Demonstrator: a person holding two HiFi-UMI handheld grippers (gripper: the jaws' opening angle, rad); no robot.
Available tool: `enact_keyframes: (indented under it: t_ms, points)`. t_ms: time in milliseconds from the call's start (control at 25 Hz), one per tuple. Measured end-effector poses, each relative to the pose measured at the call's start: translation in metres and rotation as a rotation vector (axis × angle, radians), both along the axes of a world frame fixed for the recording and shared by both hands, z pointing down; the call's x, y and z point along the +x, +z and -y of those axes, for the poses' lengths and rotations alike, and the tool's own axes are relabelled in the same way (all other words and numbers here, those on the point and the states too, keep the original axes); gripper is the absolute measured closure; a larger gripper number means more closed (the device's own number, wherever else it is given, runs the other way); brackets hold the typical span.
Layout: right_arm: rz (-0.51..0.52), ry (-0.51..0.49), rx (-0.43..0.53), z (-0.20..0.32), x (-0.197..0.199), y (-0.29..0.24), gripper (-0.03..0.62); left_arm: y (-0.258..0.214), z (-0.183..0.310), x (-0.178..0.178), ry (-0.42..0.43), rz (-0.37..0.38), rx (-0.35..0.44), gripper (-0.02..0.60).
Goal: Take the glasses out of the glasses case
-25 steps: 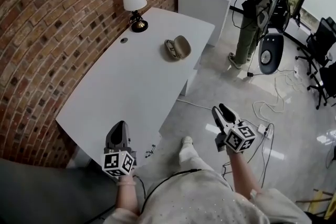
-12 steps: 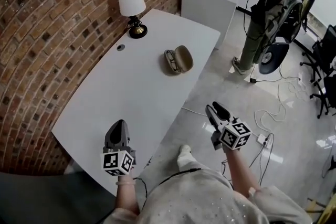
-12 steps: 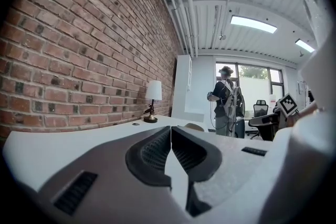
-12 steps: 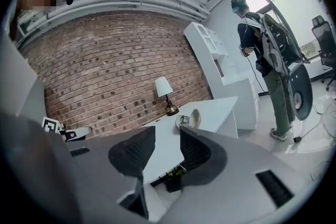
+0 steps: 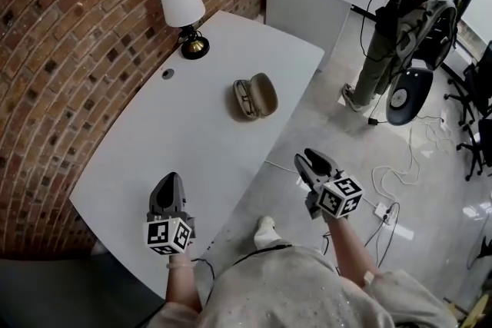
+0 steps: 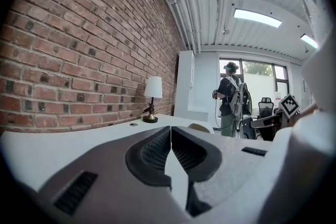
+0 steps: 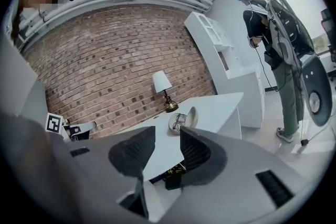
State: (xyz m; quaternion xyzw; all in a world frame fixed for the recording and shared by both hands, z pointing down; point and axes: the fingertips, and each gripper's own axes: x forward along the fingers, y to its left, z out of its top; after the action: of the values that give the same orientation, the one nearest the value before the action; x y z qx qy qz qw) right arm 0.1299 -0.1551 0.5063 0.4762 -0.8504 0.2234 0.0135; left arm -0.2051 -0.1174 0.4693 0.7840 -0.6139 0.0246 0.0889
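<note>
Beige glasses case (image 5: 256,97) lengthwise near-to-far

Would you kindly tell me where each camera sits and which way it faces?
Head view: on the person's head, looking steeply down at the table, glasses case and lamp; the torso, left claw and right claw show.
Left gripper view: low over the table's near end, facing along it toward the lamp; its shut jaws show.
Right gripper view: off the table's edge, facing the glasses case; its parted jaws show.
Shared: all show the lamp and a standing person.
</note>
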Motion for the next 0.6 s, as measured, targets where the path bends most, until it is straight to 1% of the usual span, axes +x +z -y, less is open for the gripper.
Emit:
enact_keyframes:
  t_ms: [240, 320, 400, 600]
  points:
    - [0.014, -0.031, -0.013, 0.020, 0.008, 0.007, 0.441, -0.003, 0.018, 0.023, 0.005, 0.013, 0.004, 0.575]
    - [0.020, -0.038, -0.016, 0.025, 0.008, 0.008, 0.441, -0.003, 0.021, 0.030, 0.014, 0.028, 0.000, 0.575]
    - [0.026, -0.044, -0.020, 0.029, 0.006, 0.009, 0.441, -0.002, 0.022, 0.032, 0.018, 0.045, -0.009, 0.575]
    - [0.039, -0.056, -0.031, 0.039, 0.002, 0.012, 0.441, 0.001, 0.029, 0.031, 0.010, 0.056, -0.024, 0.575]
